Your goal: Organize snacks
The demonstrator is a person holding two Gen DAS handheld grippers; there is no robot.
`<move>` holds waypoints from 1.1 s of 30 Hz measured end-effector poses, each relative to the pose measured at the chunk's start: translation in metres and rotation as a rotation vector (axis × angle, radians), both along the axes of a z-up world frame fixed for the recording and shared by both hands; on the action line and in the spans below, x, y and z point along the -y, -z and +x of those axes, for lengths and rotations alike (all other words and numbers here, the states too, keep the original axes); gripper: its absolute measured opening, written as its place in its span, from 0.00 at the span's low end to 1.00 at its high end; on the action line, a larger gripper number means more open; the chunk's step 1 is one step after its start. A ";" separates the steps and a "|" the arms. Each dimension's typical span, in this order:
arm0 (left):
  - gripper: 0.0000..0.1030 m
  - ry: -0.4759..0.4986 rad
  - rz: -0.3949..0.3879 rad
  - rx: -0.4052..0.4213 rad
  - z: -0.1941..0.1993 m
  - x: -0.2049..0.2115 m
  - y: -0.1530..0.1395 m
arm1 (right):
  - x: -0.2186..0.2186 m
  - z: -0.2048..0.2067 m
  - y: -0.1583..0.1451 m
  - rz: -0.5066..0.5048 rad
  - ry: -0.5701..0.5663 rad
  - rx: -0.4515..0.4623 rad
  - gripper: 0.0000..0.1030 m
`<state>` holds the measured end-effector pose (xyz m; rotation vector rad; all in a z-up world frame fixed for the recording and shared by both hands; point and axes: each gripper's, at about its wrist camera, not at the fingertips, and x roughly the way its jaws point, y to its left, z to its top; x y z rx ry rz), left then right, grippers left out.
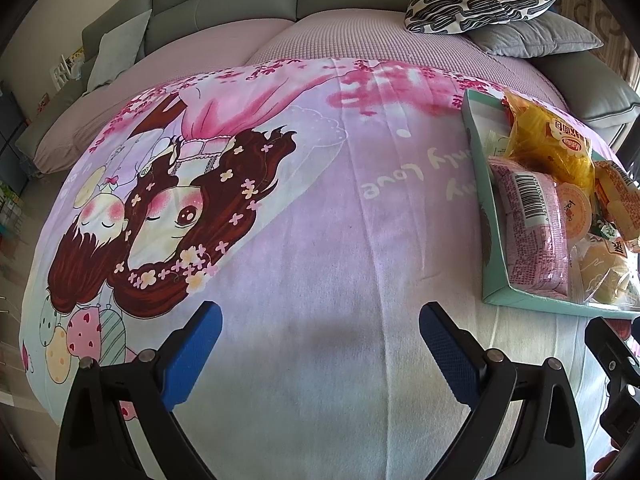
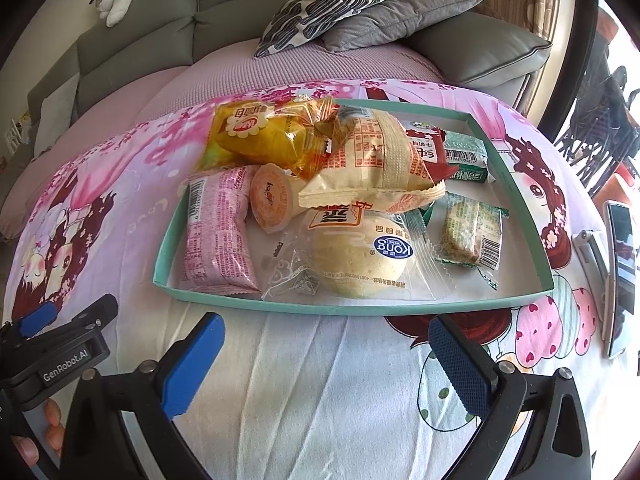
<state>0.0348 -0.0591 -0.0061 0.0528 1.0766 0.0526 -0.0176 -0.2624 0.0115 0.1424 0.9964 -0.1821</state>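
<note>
Both grippers empty, fingers spread wide. Right gripper (image 2: 326, 360) hung just short of the near wall of the teal tray (image 2: 172, 236), pointing at it. Left gripper (image 1: 320, 354) sat over bare cartoon-print blanket (image 1: 304, 248), tray off to its right.

All the snacks in view lay inside the tray, piled toward its left and middle, right end mostly bare floor. None showed loose on the blanket. That fits snacks already gathered in, or a heap waiting to be sorted out; couldn't tell which.

Handling, as judgement:
- Round bun in clear wrap (image 2: 360, 256), near wall: light and squashy, film slick. Pinch the crimped seam, not the bun.
- Pink packet (image 2: 218, 232), left side: soft oblong, probably cake. Take across the short width, light squeeze.
- Orange jelly cup (image 2: 270, 200), on its side between pink packet and cream bag: stiff plastic, smooth, would roll. Grip across the body.
- Cream bag (image 2: 376, 160), on top of the pile: air-puffed, light, would slip under a squeeze. Go for the serrated end seal.
- Yellow bag (image 2: 264, 136), far left corner, over the rim: crinkly, same approach.
- Green cereal bar (image 2: 470, 232), lying apart at right: stiff but crumbly, easiest pick, by the long edges.

Tray looked like thin card and would flex or slide on the soft blanket.

A phone (image 2: 620, 272) lay on the blanket to the right of the tray.
</note>
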 end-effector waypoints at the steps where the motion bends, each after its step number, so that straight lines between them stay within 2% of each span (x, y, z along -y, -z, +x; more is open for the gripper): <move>1: 0.96 0.000 0.000 0.000 0.000 0.000 0.000 | 0.000 0.000 0.000 0.000 0.001 0.000 1.00; 28: 0.96 -0.007 -0.001 0.004 0.001 0.000 0.000 | 0.000 0.000 0.001 -0.001 -0.002 -0.002 1.00; 33: 0.96 0.000 -0.007 0.028 0.000 0.000 -0.004 | 0.000 0.000 0.001 -0.001 -0.002 -0.001 1.00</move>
